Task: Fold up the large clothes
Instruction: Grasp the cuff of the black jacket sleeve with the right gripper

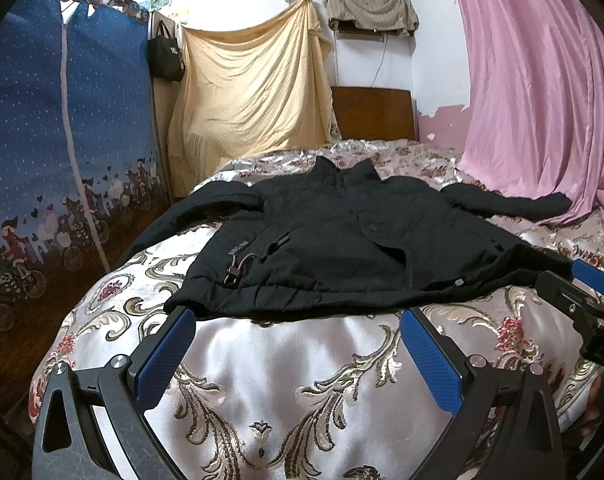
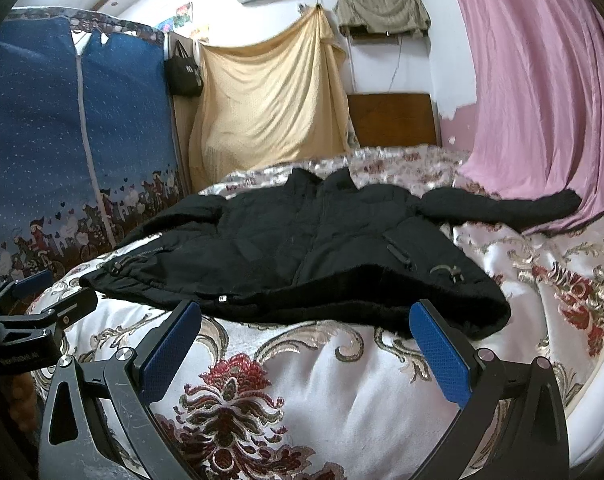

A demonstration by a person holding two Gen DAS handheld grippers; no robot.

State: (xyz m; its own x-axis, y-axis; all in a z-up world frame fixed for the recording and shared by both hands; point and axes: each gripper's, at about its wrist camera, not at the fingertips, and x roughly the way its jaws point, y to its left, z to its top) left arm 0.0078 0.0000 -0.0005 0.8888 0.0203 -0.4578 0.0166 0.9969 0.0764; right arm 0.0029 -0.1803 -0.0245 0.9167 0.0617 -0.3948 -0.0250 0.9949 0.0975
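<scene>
Black padded jacket (image 1: 342,236) spread front-up across the middle of the frame on the bed (image 1: 262,380), collar toward the upper centre, sleeves out to left and right, hem nearest the cameras. Not yet folded.

Left tool (image 1: 298,336) low in the frame, fingers wide apart, empty, just short of the hem at its left part. Right tool (image 2: 306,328) likewise spread and empty, tips close to the hem's right part, where the lining shows turned up.

Probably the opening step: taking hold of hem or sleeve. Best to bite through both layers near a corner, lift only enough to clear the bedspread, carry each sleeve (image 2: 502,204) in over the chest first, then bring hem toward collar. Both sides moved together to keep the fold square.

Shell matte and quilted, puffy, likely to spring back; lining at lower right fuzzy. Drawcord and toggle (image 1: 234,270) near the hem, easy to snag. Bedspread glossy satin with raised floral brocade, likely slippery, so dragging may shift the whole jacket.
</scene>
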